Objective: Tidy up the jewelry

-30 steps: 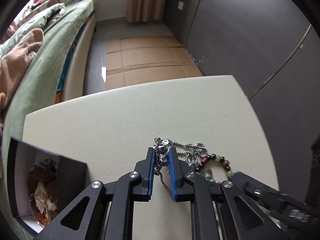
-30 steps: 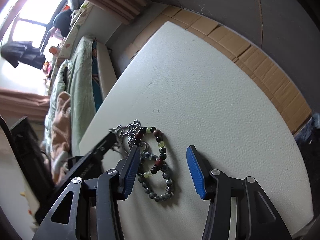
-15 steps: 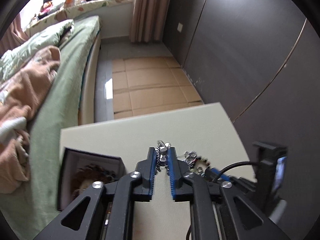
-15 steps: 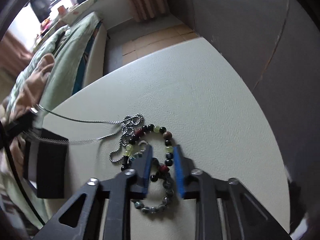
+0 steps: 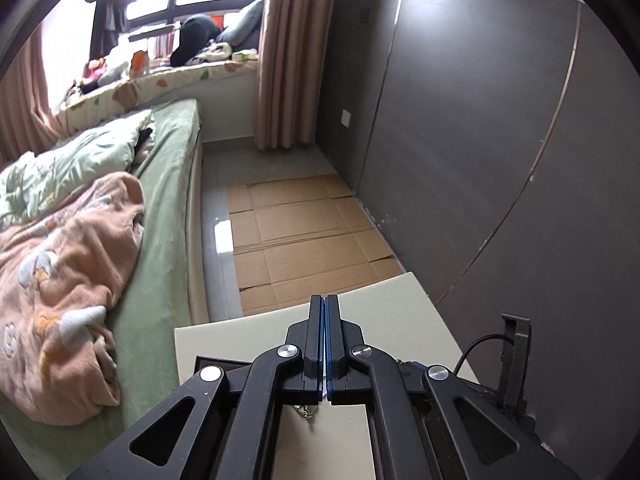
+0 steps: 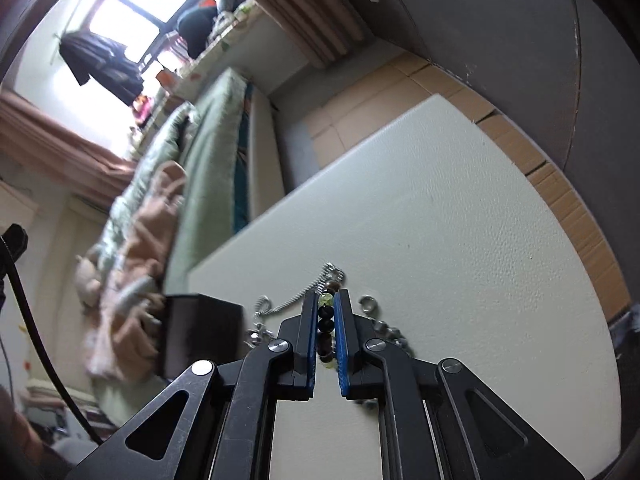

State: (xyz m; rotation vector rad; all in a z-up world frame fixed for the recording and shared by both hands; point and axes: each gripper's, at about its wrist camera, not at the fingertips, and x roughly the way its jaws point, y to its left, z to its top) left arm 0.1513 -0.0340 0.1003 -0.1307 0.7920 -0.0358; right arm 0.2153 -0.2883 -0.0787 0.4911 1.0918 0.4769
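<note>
A home bedroom: an unmade bed (image 5: 160,200) (rumpled blankets), curtains (image 5: 288,60) and a cluttered window seat (image 5: 168,76).

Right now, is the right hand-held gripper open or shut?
Shut. The right hand-held gripper has its blue pads pressed on the beaded bracelet.

pebbled matt table (image 6: 460,240) (glossy beads (image 6: 326,312), metal chain (image 6: 288,302)).

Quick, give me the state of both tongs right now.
Left tongs: shut; a bit of silver chain hangs just below, so probably pinching it.
Right tongs: shut on the beaded bracelet.
</note>
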